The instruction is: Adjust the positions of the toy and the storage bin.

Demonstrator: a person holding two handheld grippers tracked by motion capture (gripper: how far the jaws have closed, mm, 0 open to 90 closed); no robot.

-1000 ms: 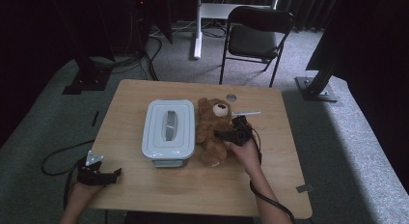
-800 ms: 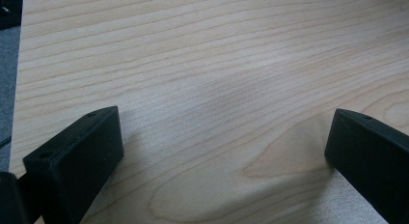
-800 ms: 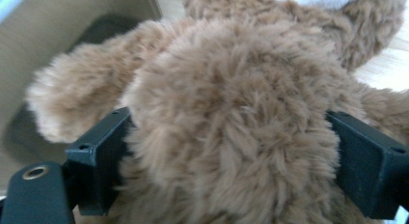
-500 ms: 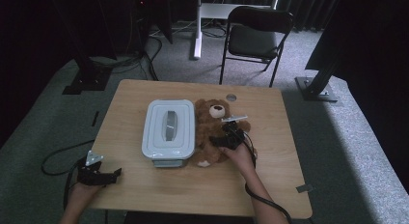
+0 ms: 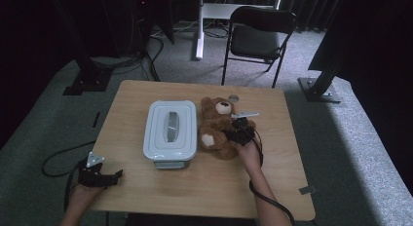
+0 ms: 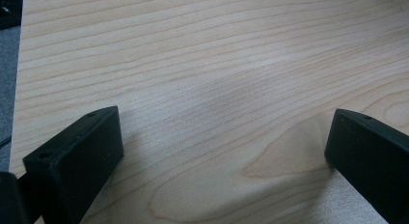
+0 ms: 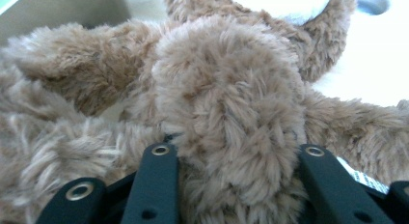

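The right claw (image 5: 239, 133) has slid a little to the left and is now squeezing the teddy bear (image 5: 217, 128), so a lift may come next. The bear lies on the counter (image 5: 272, 187), touching the box (image 5: 170, 133). The right claw's own view shows fur (image 7: 226, 113) bulging between its jaws. The left claw (image 5: 100, 176) rests spread wide, holding nothing.

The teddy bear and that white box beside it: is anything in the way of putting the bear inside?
Yes: the box has its lid on, shut. The right tongs grip the teddy bear; the left tongs rest open at the table corner.
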